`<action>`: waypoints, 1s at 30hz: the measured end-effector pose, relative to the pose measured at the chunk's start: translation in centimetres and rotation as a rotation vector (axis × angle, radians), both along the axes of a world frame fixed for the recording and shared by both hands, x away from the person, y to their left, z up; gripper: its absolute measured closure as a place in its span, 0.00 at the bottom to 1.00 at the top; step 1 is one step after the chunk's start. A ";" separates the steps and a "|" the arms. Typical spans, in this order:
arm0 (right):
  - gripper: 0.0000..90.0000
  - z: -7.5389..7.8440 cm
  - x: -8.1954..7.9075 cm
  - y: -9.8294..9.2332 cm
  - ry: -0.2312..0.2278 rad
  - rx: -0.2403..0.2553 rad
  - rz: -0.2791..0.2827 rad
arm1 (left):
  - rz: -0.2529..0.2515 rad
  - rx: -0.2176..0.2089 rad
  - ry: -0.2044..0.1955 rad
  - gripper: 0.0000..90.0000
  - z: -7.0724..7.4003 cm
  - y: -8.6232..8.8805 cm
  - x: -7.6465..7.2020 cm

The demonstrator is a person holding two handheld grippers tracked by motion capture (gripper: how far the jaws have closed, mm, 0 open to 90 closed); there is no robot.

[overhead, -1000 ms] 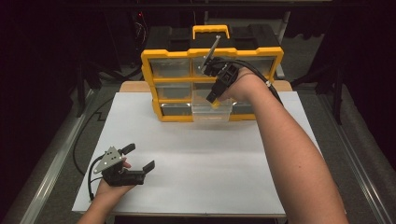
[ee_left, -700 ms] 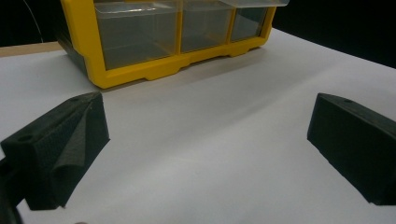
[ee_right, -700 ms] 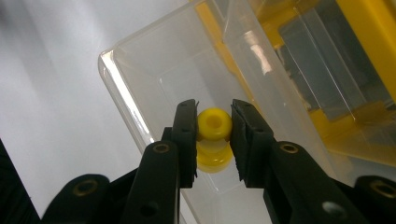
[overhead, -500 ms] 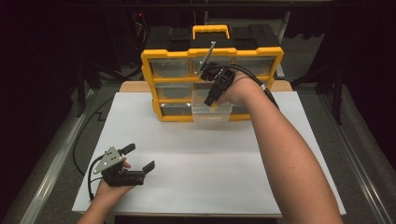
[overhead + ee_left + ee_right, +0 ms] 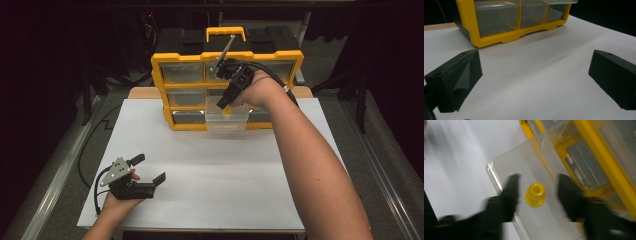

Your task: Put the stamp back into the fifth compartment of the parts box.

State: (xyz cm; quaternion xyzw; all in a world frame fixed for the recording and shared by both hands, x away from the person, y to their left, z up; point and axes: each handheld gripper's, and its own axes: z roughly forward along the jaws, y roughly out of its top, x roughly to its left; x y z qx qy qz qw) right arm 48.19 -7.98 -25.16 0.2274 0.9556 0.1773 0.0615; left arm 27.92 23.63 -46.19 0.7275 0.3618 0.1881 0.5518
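Observation:
A yellow organizer (image 5: 190, 62) with clear drawers stands at the back of the white table. One clear drawer (image 5: 227, 122) in its bottom row is pulled out. My right gripper (image 5: 223, 104) points down into it. In the right gripper view, a small yellow spool-like piece (image 5: 535, 195) lies in the drawer (image 5: 506, 165). It sits between the jaws of the right gripper (image 5: 538, 180). Those jaws have just been opening and stand clear of the piece on both sides. My left gripper (image 5: 149, 169) rests open on the table at the front left with nothing between its jaws (image 5: 535, 72).
The white table top (image 5: 215, 175) lies bare between the organizer and the left hand. Dark floor and metal rails run along both sides. The organizer's closed bottom drawers (image 5: 496, 17) face the left gripper.
The right hand has barely shifted over the pulled-out drawer. The left gripper has stayed where it was.

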 end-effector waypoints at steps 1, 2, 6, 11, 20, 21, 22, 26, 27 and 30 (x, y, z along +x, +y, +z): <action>0.40 0.3 0.0 0.0 -0.004 0.012 -0.014 | 0.000 0.000 0.000 0.00 0.0 0.0 0.0; 0.36 0.7 -0.1 -0.1 0.003 0.017 -0.016 | 0.000 -0.001 0.001 0.00 0.0 0.0 0.0; 0.28 1.5 -0.6 -0.6 0.010 0.020 -0.021 | 0.002 0.000 0.001 0.00 0.0 0.1 0.0; 0.22 1.1 -1.2 -1.2 0.011 -0.023 -0.035 | 0.000 0.004 0.001 0.00 0.0 0.0 0.0; 0.18 -0.3 -2.5 -3.2 0.043 -0.042 -0.052 | 0.000 0.009 0.003 0.00 -0.1 -0.1 0.1; 0.17 -0.4 -2.7 -3.4 0.043 -0.041 -0.056 | -0.001 0.010 0.002 0.00 -0.1 -0.1 0.0; 0.17 -0.5 -2.9 -3.7 0.040 -0.046 -0.059 | 0.000 0.010 0.003 0.00 -0.1 -0.1 0.0; 0.16 -0.8 -3.7 -4.8 0.045 -0.039 -0.071 | -0.003 0.013 0.003 0.00 0.0 -0.1 -0.1; 0.16 -0.8 -3.8 -5.0 0.041 -0.036 -0.075 | -0.003 0.012 0.002 0.00 0.0 -0.1 -0.1; 0.15 -1.1 -4.3 -5.8 0.045 -0.032 -0.077 | -0.001 0.014 0.002 0.00 0.0 -0.1 -0.1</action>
